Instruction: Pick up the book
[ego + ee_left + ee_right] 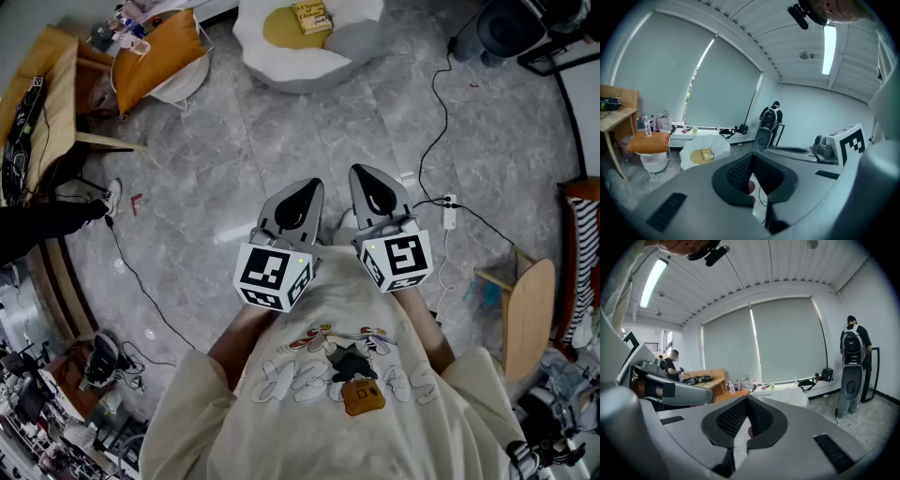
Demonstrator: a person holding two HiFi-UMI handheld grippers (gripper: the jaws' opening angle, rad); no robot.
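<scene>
The book (312, 17) has a yellow cover and lies on a yellow cushion in a white shell chair (281, 58) at the far end of the floor. From the left gripper view the book (707, 153) shows small, far off to the left of the jaws. The person holds both grippers close to the chest, pointing a little downward. The left gripper (305, 187) and the right gripper (367, 176) sit side by side, far from the book. Each has its black pads together with nothing between them, as the left gripper (751, 161) and right gripper (746, 404) views show.
An orange cushion (155, 47) rests on a white stool at the far left beside a wooden desk (42, 103). Cables (436, 122) and a power strip (449, 213) lie on the grey tiled floor. A wooden board (528, 314) stands at right. A person with a backpack (771, 117) stands beyond.
</scene>
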